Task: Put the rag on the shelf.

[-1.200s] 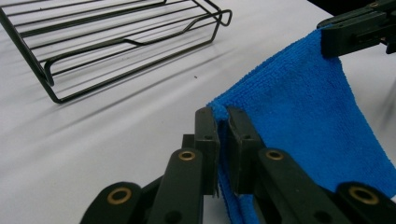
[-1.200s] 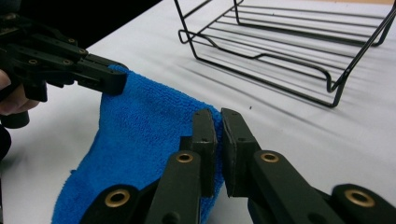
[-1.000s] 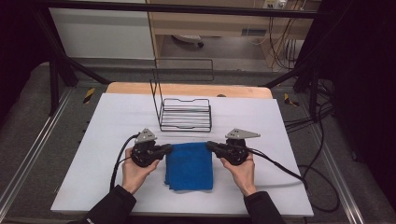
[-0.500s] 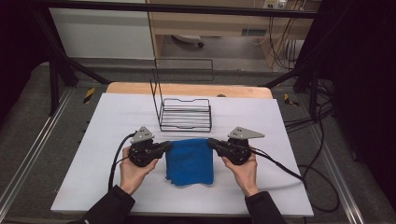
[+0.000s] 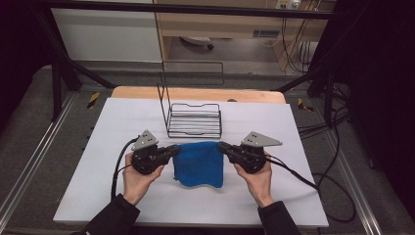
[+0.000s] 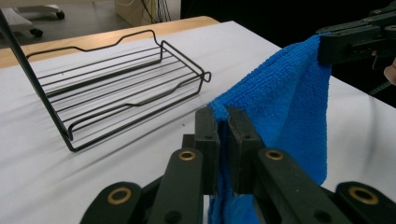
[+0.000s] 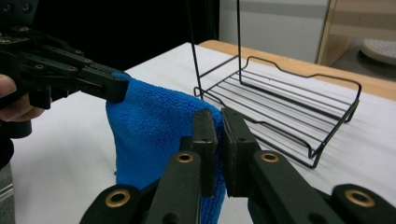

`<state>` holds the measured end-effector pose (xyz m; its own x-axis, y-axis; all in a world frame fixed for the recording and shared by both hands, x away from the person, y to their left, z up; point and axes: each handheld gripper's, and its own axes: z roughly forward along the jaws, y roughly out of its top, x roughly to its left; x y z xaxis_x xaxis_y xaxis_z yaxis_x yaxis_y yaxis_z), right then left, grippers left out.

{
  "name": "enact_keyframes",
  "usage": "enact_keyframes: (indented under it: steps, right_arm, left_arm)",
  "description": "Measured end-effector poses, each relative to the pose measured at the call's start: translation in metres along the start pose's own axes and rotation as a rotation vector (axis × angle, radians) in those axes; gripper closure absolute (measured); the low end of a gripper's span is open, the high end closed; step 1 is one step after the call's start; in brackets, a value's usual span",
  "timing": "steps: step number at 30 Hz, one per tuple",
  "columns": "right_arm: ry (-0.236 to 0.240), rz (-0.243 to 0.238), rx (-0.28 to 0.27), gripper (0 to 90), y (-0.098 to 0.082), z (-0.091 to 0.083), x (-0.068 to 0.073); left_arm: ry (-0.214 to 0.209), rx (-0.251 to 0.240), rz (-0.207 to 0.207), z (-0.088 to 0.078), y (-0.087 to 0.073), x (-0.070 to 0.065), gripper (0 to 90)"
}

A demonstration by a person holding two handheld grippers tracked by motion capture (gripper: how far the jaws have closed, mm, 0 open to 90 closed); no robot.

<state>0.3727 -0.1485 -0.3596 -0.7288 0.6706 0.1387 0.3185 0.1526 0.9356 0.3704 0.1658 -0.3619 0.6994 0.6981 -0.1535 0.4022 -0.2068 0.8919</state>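
The work in hand looks like moving or folding the blue cloth [image 5: 199, 163], and by my reading it is partly done: the cloth is gripped at both upper corners and lifted, with the top edge stretched between the two tools. Its lower edge seems to hang down to the white desk [image 5: 117, 122] or just above it; I cannot tell which. What is left, I judge, is to carry it somewhere or lay it down folded. The wire rack [image 5: 193, 119] just behind it stands empty.

On the left, the left tool [image 5: 174, 150] is held in the person's left hand [image 5: 138, 176], forearm coming in from the bottom edge, the tool lying roughly level and pointing inward to the right. In the left gripper view its jaws are pressed together on the cloth's corner [image 6: 223, 112], fabric pinched between them.

In the middle, the cloth hangs as a sheet between the tools, near the front of the rack but apart from it.

On the right, the right tool [image 5: 223, 146] mirrors the first: held in the right hand [image 5: 257, 178], level, pointing inward to the left. The right gripper view shows its jaws clamped on the other corner [image 7: 218, 116], with the cable [image 5: 293, 174] trailing off over the desk to the right.
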Motion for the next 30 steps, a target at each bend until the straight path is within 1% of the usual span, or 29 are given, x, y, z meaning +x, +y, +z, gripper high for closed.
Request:
enact_keyframes:
  steps: [11,16,22,25,30]
  right_arm:
    - [0.007,-0.021,-0.062,85.4,0.01,-0.011,0.007]
    - [0.008,-0.033,-0.08,85.4,0.014,-0.015,0.011]
    - [0.014,-0.037,-0.11,85.4,0.02,-0.02,0.015]
    - [0.012,-0.045,-0.124,85.5,0.023,-0.023,0.017]
    - [-0.004,-0.058,-0.153,85.5,0.03,-0.028,0.019]
  left_arm:
    - [0.005,-0.065,0.022,-0.012,0.009,-0.008,83.8]
    - [0.007,-0.084,0.026,-0.017,0.013,-0.009,83.8]
    - [0.01,-0.121,0.037,-0.025,0.022,-0.011,83.8]
    - [0.009,-0.133,0.042,-0.027,0.026,-0.012,83.9]
    - [0.007,-0.155,0.052,-0.029,0.033,-0.014,83.8]
